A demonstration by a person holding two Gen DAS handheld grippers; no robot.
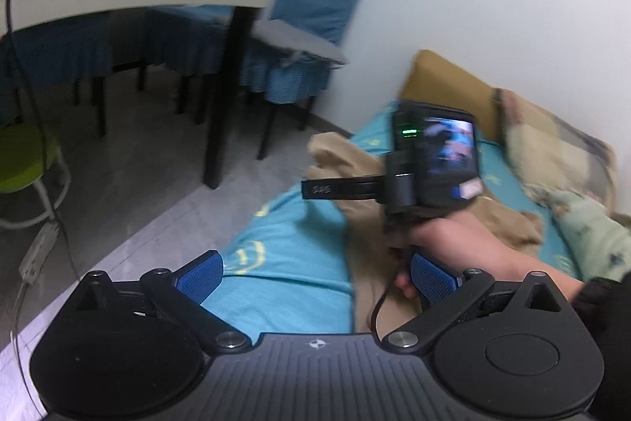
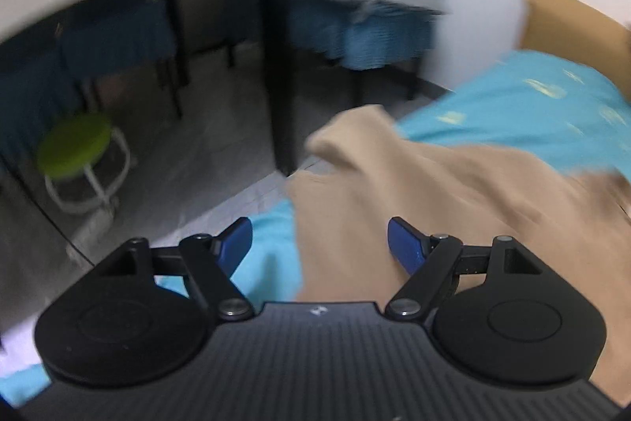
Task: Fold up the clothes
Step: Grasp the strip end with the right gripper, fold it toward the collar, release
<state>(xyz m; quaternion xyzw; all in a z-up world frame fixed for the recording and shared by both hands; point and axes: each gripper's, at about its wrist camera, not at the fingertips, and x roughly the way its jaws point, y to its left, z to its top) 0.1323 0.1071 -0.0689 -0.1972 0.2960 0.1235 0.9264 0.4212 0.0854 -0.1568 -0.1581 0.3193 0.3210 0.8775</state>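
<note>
- As the tan garment [image 2: 414, 184] lies crumpled on the bed [image 1: 292, 255], its long axis is judged to run away from both grippers, from the near edge of the bed toward the headboard [image 1: 445, 85].
- In the right wrist view, the cloth is seen directly below and ahead of the right gripper [image 2: 319, 243], which is the nearer of the two; the garment's left edge falls between the blue pads.
- The right gripper's jaws are spread, with nothing pinched; the cloth is not touched by the pads.
- The left gripper [image 1: 315, 277] is also spread and empty, held over the bare turquoise sheet, with the garment ahead and to its right.
- In the left wrist view, the right hand [image 1: 445, 239] is seen over the garment.
- The frames are blurred, so sleeves and collar cannot be told apart.
</note>
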